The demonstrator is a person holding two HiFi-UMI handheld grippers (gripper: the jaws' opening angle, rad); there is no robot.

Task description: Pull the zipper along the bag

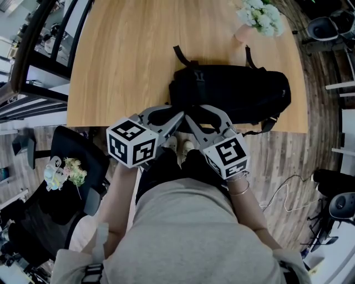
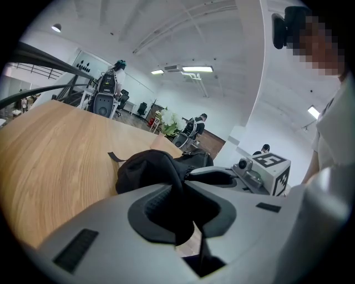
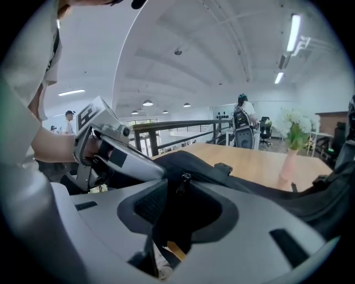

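A black bag (image 1: 233,91) lies on the wooden table (image 1: 127,55) close to its near edge. Both grippers meet at the bag's near left corner. My left gripper (image 1: 178,115) is shut on a fold of black bag fabric (image 2: 166,166), which runs down between its jaws (image 2: 183,188). My right gripper (image 1: 190,115) is open. The small metal zipper pull (image 3: 181,182) hangs between its jaws (image 3: 180,191), and the pads do not press on it. The bag (image 3: 249,180) stretches away to the right in the right gripper view.
A pink vase of white flowers (image 1: 258,16) stands at the table's far right, beyond the bag. A black railing (image 1: 33,50) runs along the left. A dark chair holding a flower bunch (image 1: 64,172) stands beside me at the left. People sit far off in the room.
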